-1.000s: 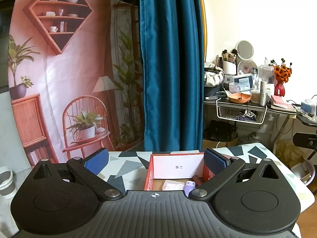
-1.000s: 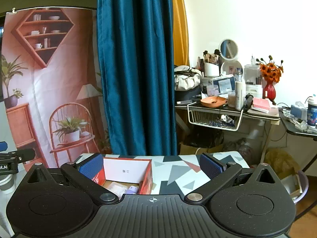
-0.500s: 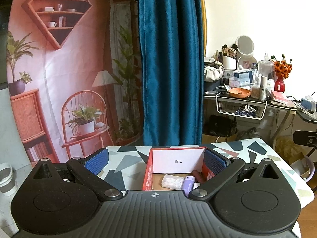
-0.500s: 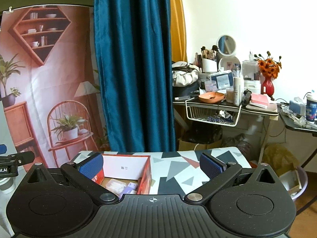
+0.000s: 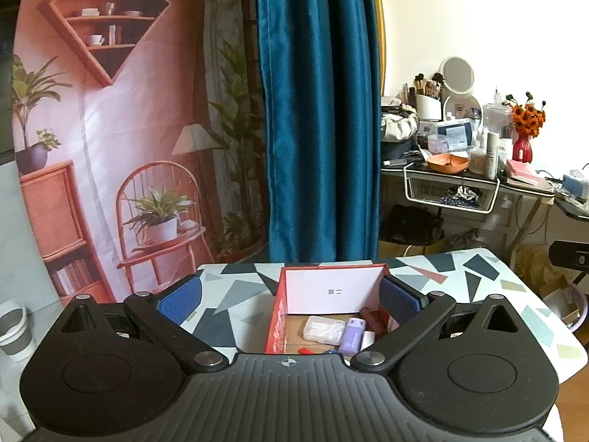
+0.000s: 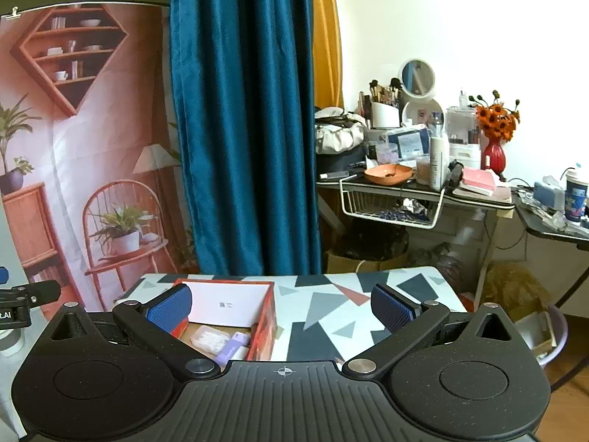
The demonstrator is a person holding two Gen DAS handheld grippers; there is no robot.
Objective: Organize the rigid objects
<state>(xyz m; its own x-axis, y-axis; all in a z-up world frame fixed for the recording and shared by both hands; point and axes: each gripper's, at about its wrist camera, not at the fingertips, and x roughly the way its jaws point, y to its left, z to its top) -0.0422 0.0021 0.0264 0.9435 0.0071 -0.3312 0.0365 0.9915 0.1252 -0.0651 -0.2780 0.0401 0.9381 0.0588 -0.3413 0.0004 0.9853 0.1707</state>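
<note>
Patterned table (image 5: 235, 294), red box (image 5: 279, 316), teal curtain (image 5: 316, 110) behind

Black grippers, blue-padded fingers (image 5: 180, 300)

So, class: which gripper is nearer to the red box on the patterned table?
Left. The left gripper sits open right at the red box, its right finger beside the box's right wall. The right gripper is open further right, over the bare table.

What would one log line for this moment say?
left claw: open, empty, above red box | right claw: open, empty | box holds purple item, clear case | table
</note>
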